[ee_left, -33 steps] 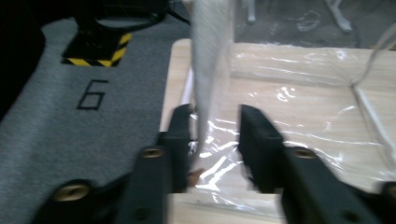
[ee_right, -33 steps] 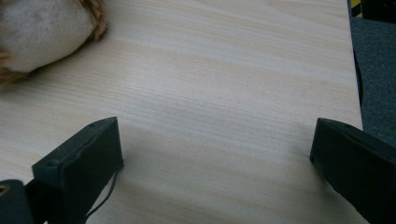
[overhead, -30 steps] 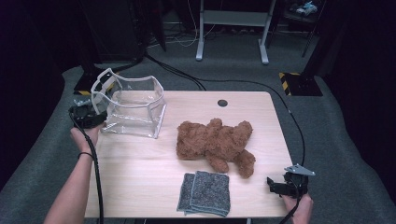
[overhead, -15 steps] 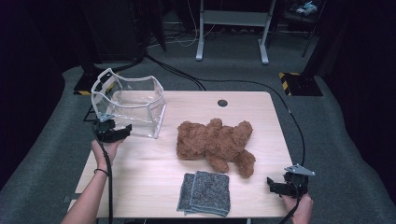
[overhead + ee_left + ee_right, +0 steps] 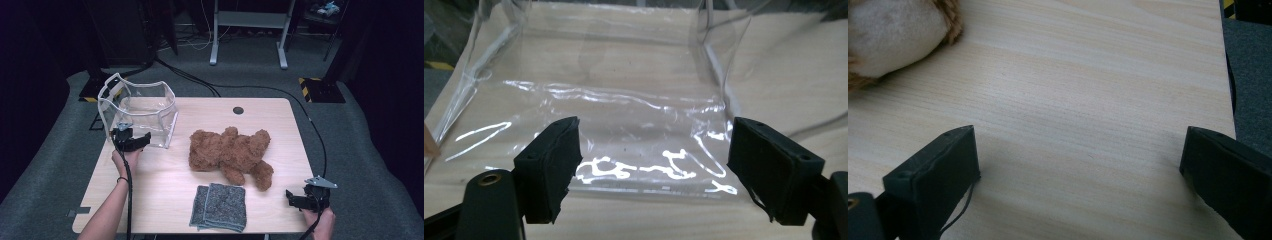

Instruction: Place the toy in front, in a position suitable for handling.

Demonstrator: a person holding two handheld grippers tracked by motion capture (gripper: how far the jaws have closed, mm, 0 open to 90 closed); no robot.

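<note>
left gripper [image 5: 142, 140] nearer, jaws newly wider, clear bag [image 5: 614, 110] just beyond them

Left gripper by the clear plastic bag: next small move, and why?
Probably ease the left gripper forward onto the clear plastic bag's near wall. Its jaws have just been opening, stand wide with nothing between them, and the wall lies just ahead.
</note>
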